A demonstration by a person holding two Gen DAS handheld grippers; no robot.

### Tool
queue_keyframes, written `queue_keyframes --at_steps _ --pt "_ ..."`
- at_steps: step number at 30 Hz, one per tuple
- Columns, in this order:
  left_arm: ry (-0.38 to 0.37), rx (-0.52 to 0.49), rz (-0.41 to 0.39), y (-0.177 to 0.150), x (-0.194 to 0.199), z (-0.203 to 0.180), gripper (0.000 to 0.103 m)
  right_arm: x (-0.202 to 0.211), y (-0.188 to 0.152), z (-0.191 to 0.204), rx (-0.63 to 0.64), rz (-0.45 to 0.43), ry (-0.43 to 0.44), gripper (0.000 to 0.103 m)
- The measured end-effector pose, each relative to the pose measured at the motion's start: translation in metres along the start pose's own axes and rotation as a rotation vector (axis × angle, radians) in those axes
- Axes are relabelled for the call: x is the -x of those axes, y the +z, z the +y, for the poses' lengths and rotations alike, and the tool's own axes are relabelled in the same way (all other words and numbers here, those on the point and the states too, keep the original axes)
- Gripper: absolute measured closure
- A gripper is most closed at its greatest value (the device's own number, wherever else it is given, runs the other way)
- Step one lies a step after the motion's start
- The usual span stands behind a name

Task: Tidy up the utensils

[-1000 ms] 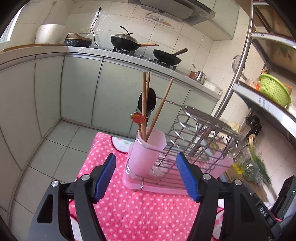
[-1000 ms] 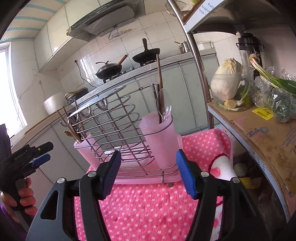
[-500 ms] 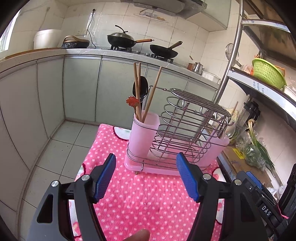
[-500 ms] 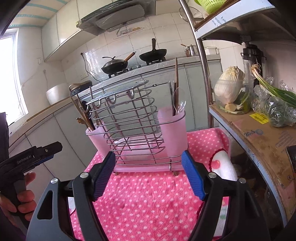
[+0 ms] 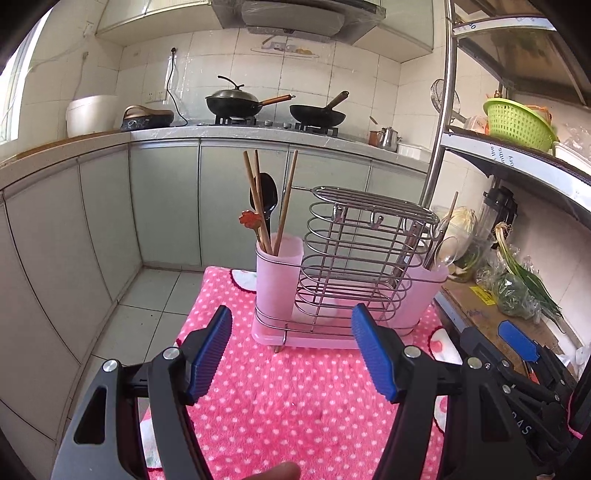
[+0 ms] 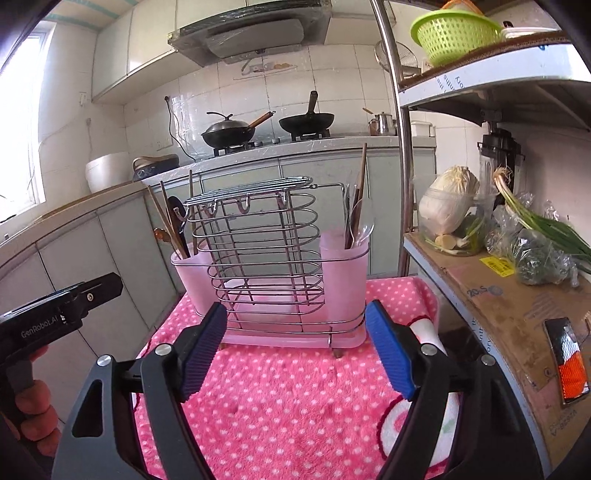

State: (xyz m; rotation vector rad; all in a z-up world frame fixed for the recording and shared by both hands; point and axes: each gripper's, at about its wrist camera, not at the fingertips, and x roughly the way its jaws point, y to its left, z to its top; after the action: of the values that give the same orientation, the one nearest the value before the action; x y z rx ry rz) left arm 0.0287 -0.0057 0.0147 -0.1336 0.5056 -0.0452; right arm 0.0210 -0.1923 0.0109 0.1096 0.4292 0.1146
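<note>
A wire utensil rack (image 5: pixel 354 258) on a pink base stands on the pink dotted towel (image 5: pixel 295 413). Its left pink cup (image 5: pixel 279 269) holds wooden chopsticks (image 5: pixel 258 199), a black spoon (image 5: pixel 266 195) and a stick with an orange flower. The right pink cup (image 6: pixel 345 273) holds a clear spoon (image 6: pixel 364 229) and more sticks. My left gripper (image 5: pixel 291 354) hovers open before the rack with nothing between its fingers. My right gripper (image 6: pixel 295 347) is also short of the rack (image 6: pixel 255 236), its jaws opening and empty.
A metal shelf on the right carries a cardboard sheet (image 6: pixel 491 306), a cabbage (image 6: pixel 448 199), green onions (image 6: pixel 546 229) and a green basket (image 6: pixel 458 31). Two woks (image 5: pixel 232 101) sit on the far counter. Tiled floor (image 5: pixel 147 291) drops off left of the towel. A hand (image 6: pixel 33 410) holds the left gripper.
Both grippers have drawn back from the rack, which now looks smaller and more upright as the views rolled level. The right jaws stand wider apart.
</note>
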Motion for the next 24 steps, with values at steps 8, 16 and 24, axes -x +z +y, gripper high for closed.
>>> queue_keyframes --at_steps 8,16,24 --pt "0.002 -0.007 -0.003 -0.0001 0.0058 -0.0041 0.037 0.0047 0.0032 0.0045 0.02 -0.007 -0.017 0.025" --pt "-0.011 -0.007 -0.008 0.0008 0.0095 -0.0055 0.037 0.0079 0.006 0.0065 0.032 -0.019 -0.033 0.025" --pt "-0.014 -0.008 -0.008 -0.0004 0.0101 -0.007 0.037 0.0091 0.0051 0.0097 0.046 -0.026 -0.05 0.025"
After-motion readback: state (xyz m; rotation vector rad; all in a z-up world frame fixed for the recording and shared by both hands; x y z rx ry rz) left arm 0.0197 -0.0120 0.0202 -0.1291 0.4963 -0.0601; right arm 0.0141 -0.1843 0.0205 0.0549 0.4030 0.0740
